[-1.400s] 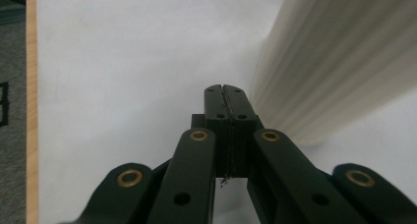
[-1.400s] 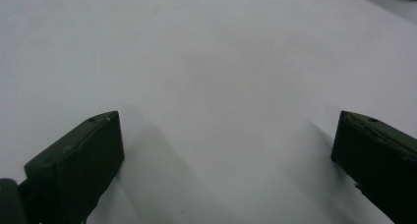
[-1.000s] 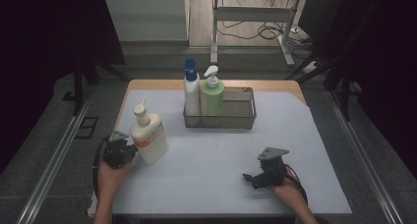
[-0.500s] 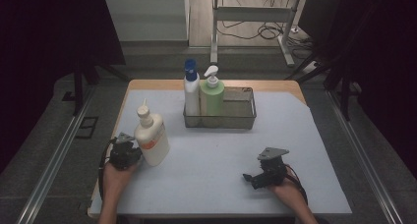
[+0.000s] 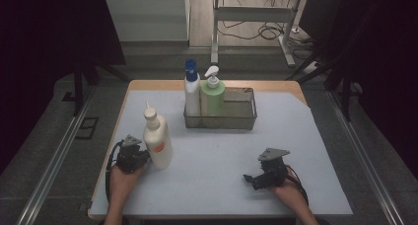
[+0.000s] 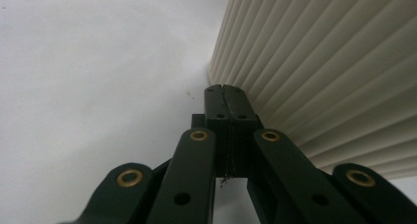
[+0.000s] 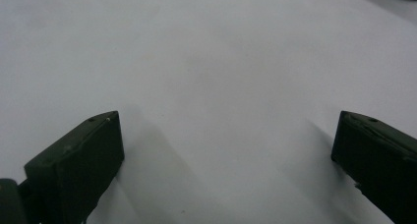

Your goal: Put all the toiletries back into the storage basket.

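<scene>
You can see a wire basket (image 5: 246,117) at the back of your table (image 5: 217,185). A blue-capped bottle (image 5: 191,89) and a green pump bottle (image 5: 212,95) stand inside.

The cream bottle (image 5: 157,142) beside your left gripper (image 5: 132,157) looks like plastic; in the left gripper view its wall (image 6: 324,71) is ribbed with fine vertical ridges and has a soft, matt sheen. That gripper's jaws, pressed together, are black matt plastic with small brass-coloured rings at the joints. Your right gripper (image 5: 260,177) has the same dull black jaws and a grey, flat-finished plate on top. The table (image 5: 217,151) wears a smooth, pale, matt covering; bare wood shows along its far edge. Toward that edge, a wire-mesh metal basket (image 5: 241,117) holds a white bottle (image 5: 191,94) and a green bottle (image 5: 212,97), both smooth plastic.
</scene>
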Tool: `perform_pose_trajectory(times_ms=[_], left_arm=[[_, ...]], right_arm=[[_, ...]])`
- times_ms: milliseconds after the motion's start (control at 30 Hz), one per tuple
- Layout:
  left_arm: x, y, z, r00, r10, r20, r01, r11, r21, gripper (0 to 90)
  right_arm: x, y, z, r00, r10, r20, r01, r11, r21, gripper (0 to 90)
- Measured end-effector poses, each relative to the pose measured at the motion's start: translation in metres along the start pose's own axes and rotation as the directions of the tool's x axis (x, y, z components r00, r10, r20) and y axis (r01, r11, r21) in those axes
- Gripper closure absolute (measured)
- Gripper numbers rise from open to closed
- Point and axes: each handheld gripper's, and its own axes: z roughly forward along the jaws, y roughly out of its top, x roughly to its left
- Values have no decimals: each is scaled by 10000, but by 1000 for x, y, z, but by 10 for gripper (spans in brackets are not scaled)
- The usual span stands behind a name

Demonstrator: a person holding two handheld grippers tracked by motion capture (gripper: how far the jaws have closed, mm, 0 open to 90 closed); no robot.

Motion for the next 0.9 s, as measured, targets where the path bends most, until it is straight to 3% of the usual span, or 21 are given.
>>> perform_pose_trajectory(times_ms=[400,900], left_arm=[[-11,-1,6,9994,-39,335,42,9999,-92,893],[-34,1,12,9968,355,714,-359,9993,47,894]], right_arm=[[0,0,0,10000,-5,3,5,10000,0,0],[0,0,0,10000,16,-5,-16,10000,12,0]])
